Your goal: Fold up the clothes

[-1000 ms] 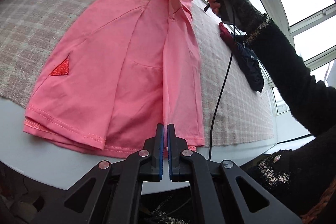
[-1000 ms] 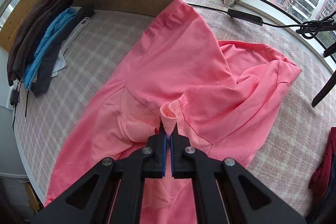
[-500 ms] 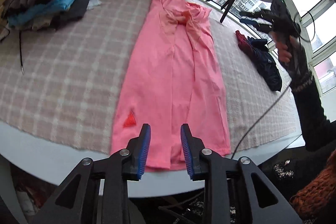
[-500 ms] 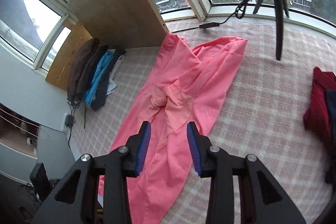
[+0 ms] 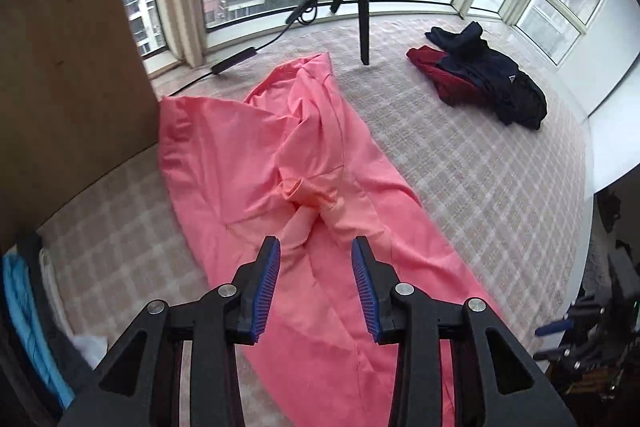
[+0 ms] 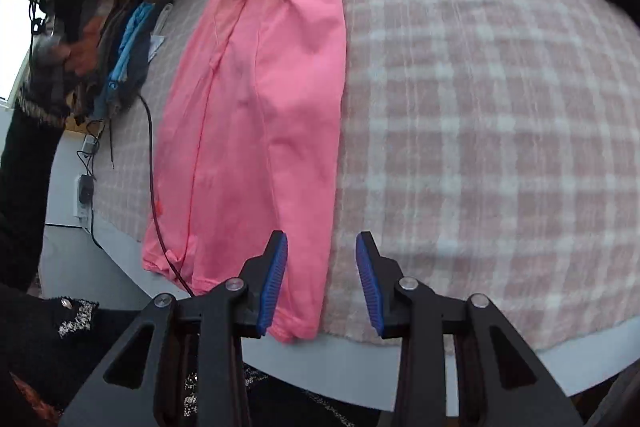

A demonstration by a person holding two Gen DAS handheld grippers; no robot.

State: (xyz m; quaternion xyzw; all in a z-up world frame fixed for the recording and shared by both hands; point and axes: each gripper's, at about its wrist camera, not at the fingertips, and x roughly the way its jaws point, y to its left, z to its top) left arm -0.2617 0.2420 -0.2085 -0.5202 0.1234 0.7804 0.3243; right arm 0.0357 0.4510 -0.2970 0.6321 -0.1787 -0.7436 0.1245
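While both tools stand part open and hold nothing — the left tool (image 5: 316, 265), jaws still widening, over the bunched collar end, the right tool (image 6: 322, 267) at the desk's near edge — the long-folded pink cotton shirt (image 6: 276, 75) lies across the checked desk cloth (image 6: 480, 107). Its hem overhangs that edge; a careless pinch could drag it off. Motion blur hides the hem's layers.

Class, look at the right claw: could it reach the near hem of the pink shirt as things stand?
Probably yes. The right claw is open and empty just above the hem of the pink shirt, which lies flat at the table edge, with nothing between them.
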